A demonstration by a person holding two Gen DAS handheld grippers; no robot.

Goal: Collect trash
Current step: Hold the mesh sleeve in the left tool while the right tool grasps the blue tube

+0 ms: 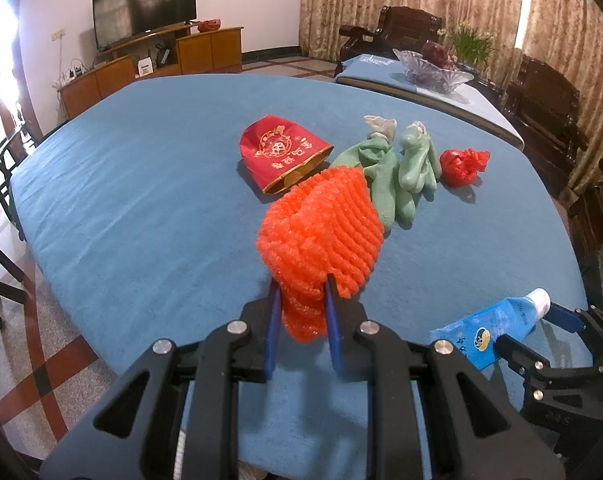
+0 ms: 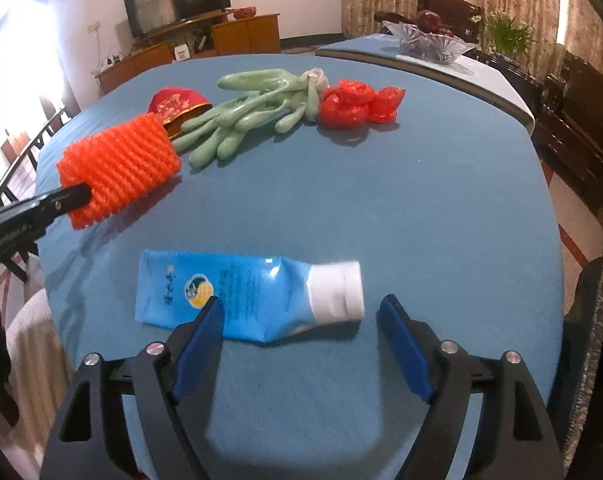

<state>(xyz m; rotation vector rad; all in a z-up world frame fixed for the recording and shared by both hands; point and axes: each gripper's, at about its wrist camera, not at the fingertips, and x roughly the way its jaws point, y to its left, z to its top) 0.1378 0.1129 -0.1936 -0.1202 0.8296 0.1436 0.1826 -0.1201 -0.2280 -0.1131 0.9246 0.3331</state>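
Observation:
My left gripper [image 1: 301, 284] is shut on an orange foam net sleeve [image 1: 321, 228], which it holds just above the blue table [image 1: 141, 184]. The sleeve also shows in the right wrist view [image 2: 117, 168]. My right gripper [image 2: 301, 306] is open, with its jaws on either side of a blue tube with a white cap [image 2: 245, 296] that lies flat on the table; the tube also shows in the left wrist view [image 1: 489, 324]. Further back lie a red paper bag [image 1: 281, 156], green rubber gloves [image 1: 397, 168] and a crumpled red plastic bag [image 1: 461, 166].
A second table with a glass bowl [image 1: 433, 68] stands behind on the right. Dark wooden chairs [image 1: 541, 108] line the right side. A TV and a wooden cabinet [image 1: 149, 60] stand at the back left. A black bag [image 2: 597, 320] hangs at the table's right edge.

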